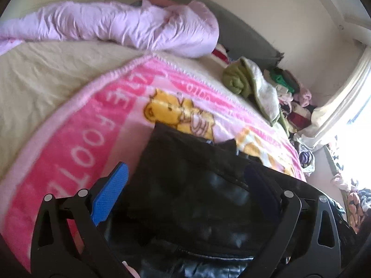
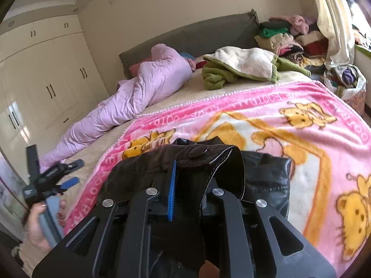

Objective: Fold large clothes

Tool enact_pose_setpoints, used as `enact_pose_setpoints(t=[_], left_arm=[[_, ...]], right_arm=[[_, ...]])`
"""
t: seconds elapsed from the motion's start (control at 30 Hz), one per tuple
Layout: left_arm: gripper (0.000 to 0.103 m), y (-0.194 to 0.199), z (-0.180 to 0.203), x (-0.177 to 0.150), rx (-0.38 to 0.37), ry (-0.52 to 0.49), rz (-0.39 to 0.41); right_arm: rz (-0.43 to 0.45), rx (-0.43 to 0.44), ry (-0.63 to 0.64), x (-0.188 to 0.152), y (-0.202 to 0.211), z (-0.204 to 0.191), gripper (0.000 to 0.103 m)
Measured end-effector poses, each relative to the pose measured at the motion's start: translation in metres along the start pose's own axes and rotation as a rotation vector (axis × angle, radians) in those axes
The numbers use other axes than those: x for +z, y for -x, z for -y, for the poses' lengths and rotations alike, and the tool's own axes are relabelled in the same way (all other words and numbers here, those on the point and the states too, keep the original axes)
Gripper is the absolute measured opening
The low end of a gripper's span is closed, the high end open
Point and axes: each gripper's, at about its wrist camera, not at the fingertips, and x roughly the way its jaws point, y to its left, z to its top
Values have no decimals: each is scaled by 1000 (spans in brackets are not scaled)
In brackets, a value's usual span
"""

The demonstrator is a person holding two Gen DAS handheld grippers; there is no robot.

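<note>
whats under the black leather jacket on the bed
The black leather jacket lies on a pink bear-print blanket, which is spread over a cream bedsheet. The blanket's print directly beneath the jacket is covered, so anything else lying there cannot be seen.

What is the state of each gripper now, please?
Left gripper: open, holding nothing.
Right gripper: shut on the black jacket.

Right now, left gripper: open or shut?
Open. The left gripper has its blue pads spread wide on either side of the black jacket, not pressing on it.
</note>
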Motion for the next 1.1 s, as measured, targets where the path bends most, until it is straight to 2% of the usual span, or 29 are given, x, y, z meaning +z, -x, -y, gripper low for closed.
enact_pose_setpoints(t=[0.07,0.13,0.17,0.23,0.33,0.4,0.53,0.8,0.93,1.1], left_arm=[[83,-16,-3,-6,-14,19,-48],[61,-22,-5,-11,-17,20,-54],[57,-24,-5,-12,-21,18,-59],[40,-30,-6,-17,-28,10,-73],[23,-39,-5,-21,-14,-10,-113],[21,-51,-5,-29,10,-37,-173],[21,-61,-2,-42,52,-97,-207],[21,-65,1,-54,85,-185,-205],[21,-66,0,-53,82,-184,-206],[21,-66,0,-53,83,-186,-205]], right_arm=[[-6,-5,-8,-3,1,2,13],[-10,-13,-10,-6,1,3,13],[-12,-20,-13,-7,0,5,13],[-14,-34,-23,-10,0,7,13],[-13,-49,-31,-13,0,9,13],[-11,-63,-26,-16,-1,10,13],[-31,-92,-28,-23,-7,11,13],[-95,-126,-90,-34,-21,27,14],[-142,-161,-141,-42,-27,39,24],[-119,-181,-195,-42,-18,50,29]])
